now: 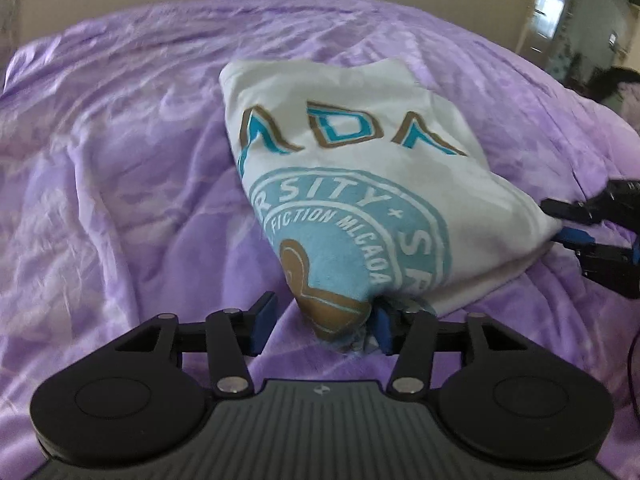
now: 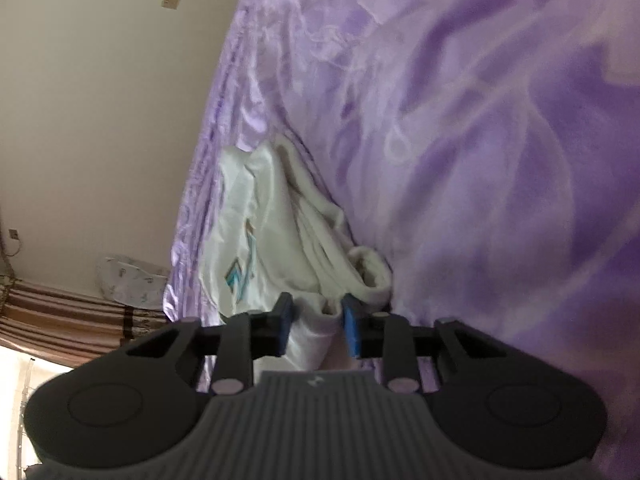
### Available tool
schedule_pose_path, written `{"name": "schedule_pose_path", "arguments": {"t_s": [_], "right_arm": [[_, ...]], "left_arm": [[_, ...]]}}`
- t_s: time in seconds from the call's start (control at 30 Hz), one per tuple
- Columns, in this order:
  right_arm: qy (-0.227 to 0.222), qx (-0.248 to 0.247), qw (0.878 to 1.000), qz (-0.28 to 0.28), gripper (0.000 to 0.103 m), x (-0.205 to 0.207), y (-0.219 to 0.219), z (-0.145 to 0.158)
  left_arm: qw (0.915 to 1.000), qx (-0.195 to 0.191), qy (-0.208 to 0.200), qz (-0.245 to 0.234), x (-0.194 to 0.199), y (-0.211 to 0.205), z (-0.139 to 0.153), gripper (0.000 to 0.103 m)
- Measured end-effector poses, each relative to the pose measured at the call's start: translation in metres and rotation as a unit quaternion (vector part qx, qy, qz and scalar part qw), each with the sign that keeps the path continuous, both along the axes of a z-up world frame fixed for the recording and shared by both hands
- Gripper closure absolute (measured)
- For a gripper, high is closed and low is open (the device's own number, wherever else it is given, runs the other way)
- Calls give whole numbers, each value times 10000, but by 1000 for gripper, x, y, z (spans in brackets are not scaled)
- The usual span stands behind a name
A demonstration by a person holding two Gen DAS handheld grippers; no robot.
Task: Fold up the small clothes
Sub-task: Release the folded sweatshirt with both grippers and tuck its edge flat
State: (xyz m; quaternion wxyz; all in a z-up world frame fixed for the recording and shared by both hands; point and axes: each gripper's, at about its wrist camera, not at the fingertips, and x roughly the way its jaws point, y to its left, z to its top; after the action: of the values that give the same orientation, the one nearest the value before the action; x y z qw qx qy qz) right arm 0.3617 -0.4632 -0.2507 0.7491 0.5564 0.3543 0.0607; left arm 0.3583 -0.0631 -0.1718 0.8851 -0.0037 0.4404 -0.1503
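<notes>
A white T-shirt [image 1: 360,168] with a teal and gold print lies partly folded on the purple bedspread [image 1: 120,160]. My left gripper [image 1: 320,322] is open, its jaws wide apart; the shirt's near corner rests between them against the right pad [image 1: 382,326]. My right gripper [image 1: 568,222] shows at the shirt's right edge in the left wrist view. In the right wrist view the right gripper [image 2: 316,326] is open, with a fold of the shirt [image 2: 276,232] lying loosely between the blue pads [image 2: 285,326].
The bedspread [image 2: 480,140] covers the whole bed. A cream wall [image 2: 100,100] stands beyond the bed's edge. A striped curtain [image 2: 60,320] and a white bag [image 2: 128,280] are by the wall. A doorway [image 1: 560,12] and a dark object [image 1: 612,84] are at the far right.
</notes>
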Motion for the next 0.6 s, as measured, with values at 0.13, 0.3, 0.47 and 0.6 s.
{"name": "schedule_pose_path", "arguments": {"t_s": [0.13, 0.3, 0.47, 0.6], "right_arm": [[-204, -327, 9992, 40, 94, 4, 1, 17], [-1204, -1396, 9816, 500, 96, 10, 19, 98], [-956, -2582, 9590, 670, 97, 10, 24, 92], [-78, -2066, 9765, 607, 97, 15, 8, 25]], "left_arm": [[9999, -116, 87, -49, -2, 4, 3, 74], [9999, 0, 61, -155, -7, 1, 1, 85], [9992, 59, 313, -241, -6, 2, -10, 93], [9988, 111, 393, -262, -7, 3, -12, 94]]}}
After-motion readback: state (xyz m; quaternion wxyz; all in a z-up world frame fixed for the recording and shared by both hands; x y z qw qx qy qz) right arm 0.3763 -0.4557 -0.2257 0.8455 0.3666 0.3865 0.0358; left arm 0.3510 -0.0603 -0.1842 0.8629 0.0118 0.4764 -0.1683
